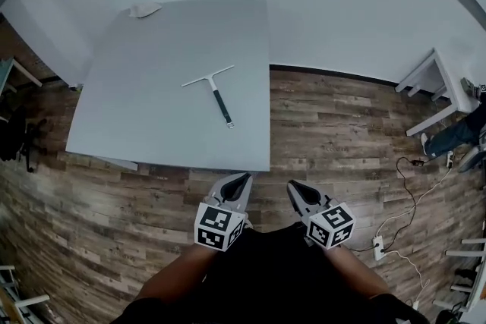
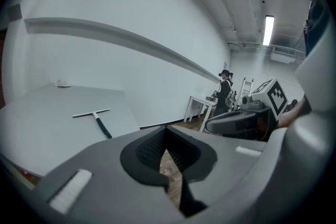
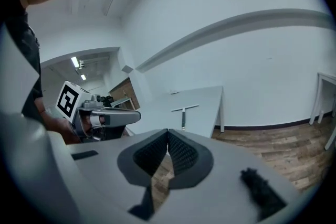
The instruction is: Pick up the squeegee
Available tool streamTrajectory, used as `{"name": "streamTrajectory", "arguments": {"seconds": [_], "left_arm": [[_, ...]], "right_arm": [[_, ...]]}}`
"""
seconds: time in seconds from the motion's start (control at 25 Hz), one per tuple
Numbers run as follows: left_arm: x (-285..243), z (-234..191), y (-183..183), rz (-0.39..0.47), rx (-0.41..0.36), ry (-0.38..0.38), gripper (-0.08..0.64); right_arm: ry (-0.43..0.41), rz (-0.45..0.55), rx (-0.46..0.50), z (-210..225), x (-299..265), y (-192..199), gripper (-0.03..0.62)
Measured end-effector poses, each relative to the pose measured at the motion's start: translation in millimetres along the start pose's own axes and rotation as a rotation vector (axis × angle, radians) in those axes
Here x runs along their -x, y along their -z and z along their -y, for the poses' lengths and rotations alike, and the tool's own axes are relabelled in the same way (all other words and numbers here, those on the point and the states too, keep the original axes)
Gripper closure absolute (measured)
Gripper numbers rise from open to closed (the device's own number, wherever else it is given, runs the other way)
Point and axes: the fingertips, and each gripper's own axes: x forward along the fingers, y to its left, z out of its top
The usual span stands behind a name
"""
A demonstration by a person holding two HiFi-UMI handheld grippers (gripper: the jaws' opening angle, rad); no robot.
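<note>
The squeegee (image 1: 213, 92) lies flat near the middle of the grey table (image 1: 121, 125), its pale blade toward the far side and its dark handle pointing at the near edge. It also shows in the left gripper view as the squeegee (image 2: 96, 117) and in the right gripper view as the squeegee (image 3: 184, 112). My left gripper (image 1: 244, 177) and right gripper (image 1: 293, 185) hang side by side over the wood floor, short of the table's near edge. Both are shut with nothing between the jaws. Each is well apart from the squeegee.
A crumpled white cloth (image 1: 144, 9) sits at the table's far corner. A white table (image 1: 434, 81) stands at the right by the wall, with a person's legs (image 1: 456, 136) beside it. Cables and a power strip (image 1: 378, 245) lie on the floor at the right.
</note>
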Motion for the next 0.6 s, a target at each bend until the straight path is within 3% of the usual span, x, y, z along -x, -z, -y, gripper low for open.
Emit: {"name": "streamTrajectory", "arguments": {"seconds": [0.6], "left_arm": [[99.1,-67.0,27.4,0.078,0.137,-0.280,0.554]], "right_arm": [[-0.225,-0.094,0.142,-75.2,-66.7,-17.5,0.586]]}}
